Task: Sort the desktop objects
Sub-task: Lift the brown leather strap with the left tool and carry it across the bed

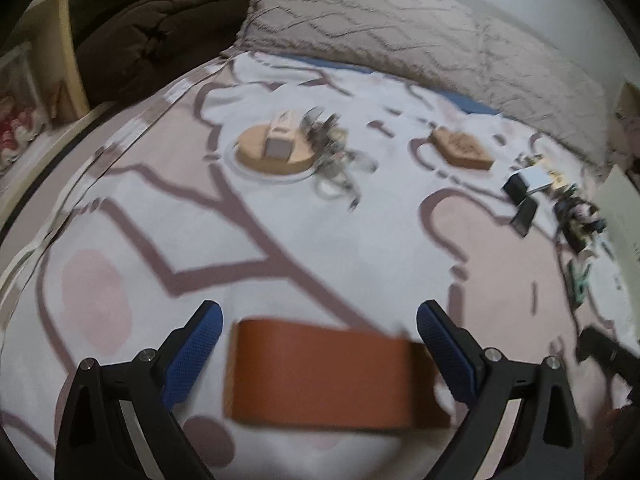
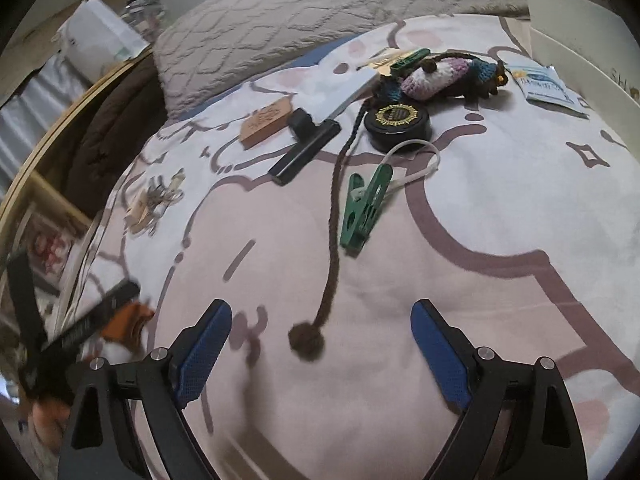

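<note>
My left gripper [image 1: 320,344] stands open over the patterned bedspread [image 1: 320,240]. A blurred orange-brown flat case [image 1: 320,376] lies between its blue pads [image 1: 192,354], which do not press on it. My right gripper [image 2: 320,344] is open too. The pom-pom end of a brown braided cord [image 2: 306,344] rests on the bedspread between its fingertips, untouched. Ahead of it lie a green clothes peg [image 2: 362,212], a black round tin [image 2: 398,122], a crocheted toy [image 2: 436,74] and a black clip bar [image 2: 306,146]. The left gripper [image 2: 80,320] shows blurred at the lower left with the orange case [image 2: 128,320].
A round wooden coaster [image 1: 276,156] carries a small white box [image 1: 282,136], with a bunch of keys [image 1: 332,148] beside it. A wooden tag [image 1: 462,148] lies further right. A grey pillow [image 1: 400,28] borders the far side. A white box wall [image 2: 580,32] stands at the right.
</note>
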Tool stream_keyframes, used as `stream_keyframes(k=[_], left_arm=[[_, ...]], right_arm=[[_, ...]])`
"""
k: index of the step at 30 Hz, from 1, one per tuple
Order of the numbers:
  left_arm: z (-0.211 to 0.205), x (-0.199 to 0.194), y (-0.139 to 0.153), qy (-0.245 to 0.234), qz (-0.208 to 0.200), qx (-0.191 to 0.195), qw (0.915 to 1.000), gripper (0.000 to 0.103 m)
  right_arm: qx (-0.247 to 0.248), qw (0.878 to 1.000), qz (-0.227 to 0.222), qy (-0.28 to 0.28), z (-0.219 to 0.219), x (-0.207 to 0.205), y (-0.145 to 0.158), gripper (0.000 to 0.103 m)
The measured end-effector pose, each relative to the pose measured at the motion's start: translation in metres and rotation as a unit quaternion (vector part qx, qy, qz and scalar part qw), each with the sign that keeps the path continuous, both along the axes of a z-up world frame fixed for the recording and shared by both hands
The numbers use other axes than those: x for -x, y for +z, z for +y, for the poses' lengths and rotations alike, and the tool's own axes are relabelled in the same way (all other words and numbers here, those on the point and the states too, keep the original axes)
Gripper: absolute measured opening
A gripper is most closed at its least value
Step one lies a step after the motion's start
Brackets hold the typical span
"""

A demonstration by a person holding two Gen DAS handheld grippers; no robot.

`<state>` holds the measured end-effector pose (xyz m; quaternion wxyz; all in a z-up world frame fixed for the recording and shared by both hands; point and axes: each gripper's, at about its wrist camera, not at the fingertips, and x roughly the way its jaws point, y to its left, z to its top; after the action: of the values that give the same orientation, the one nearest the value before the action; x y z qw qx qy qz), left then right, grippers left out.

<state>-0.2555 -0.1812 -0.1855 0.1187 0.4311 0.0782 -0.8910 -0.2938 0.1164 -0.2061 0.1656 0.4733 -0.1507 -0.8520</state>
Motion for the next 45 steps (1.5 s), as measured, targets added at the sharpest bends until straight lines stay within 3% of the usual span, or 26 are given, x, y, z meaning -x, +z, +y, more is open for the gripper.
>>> stream_keyframes(k=[3,6,7,10,16,21,29,39,45], left_arm=[[-0.002,-0.008,0.004,0.015,0.010,0.006,0.9998,0.098],[-0.003,-0.020,0.015,0.036,0.045,0.009,0.9983,0.098],[-0.004,-0.025,0.019,0.041,0.056,0.005,0.9976,0.098],[-0.005,-0.035,0.024,0.048,0.059,-0.017,0.9970,0.099],[0.001,-0.053,0.011,0.047,0.023,-0.082,0.9953,0.098],[0.011,-0.058,0.007,0.059,0.014,-0.088,0.9943,0.099],[0.013,-0.042,0.007,0.078,0.009,-0.121,0.9895,0.099],[0.008,-0.006,0.004,0.135,-0.016,-0.111,0.9844,0.099],[0.013,0.014,-0.003,0.134,-0.030,-0.058,0.9888,0.097]], right_arm=[[-0.027,0.999,0.011,-0.016,-0.004,0.001,-0.001,0.070],[-0.038,0.998,0.021,-0.035,0.002,-0.003,-0.003,0.046],[-0.039,0.998,0.022,-0.042,0.006,-0.004,-0.004,0.034],[-0.031,0.998,0.021,-0.048,0.015,-0.007,-0.006,0.017],[-0.048,0.998,0.031,-0.004,-0.001,-0.018,-0.001,0.015],[-0.107,0.992,0.046,0.053,-0.032,-0.026,0.000,0.005],[-0.090,0.991,0.040,0.089,-0.026,-0.047,-0.002,0.004],[-0.104,0.984,0.043,0.141,-0.019,-0.110,-0.001,0.004],[-0.092,0.983,0.028,0.157,-0.008,-0.139,0.000,0.004]])
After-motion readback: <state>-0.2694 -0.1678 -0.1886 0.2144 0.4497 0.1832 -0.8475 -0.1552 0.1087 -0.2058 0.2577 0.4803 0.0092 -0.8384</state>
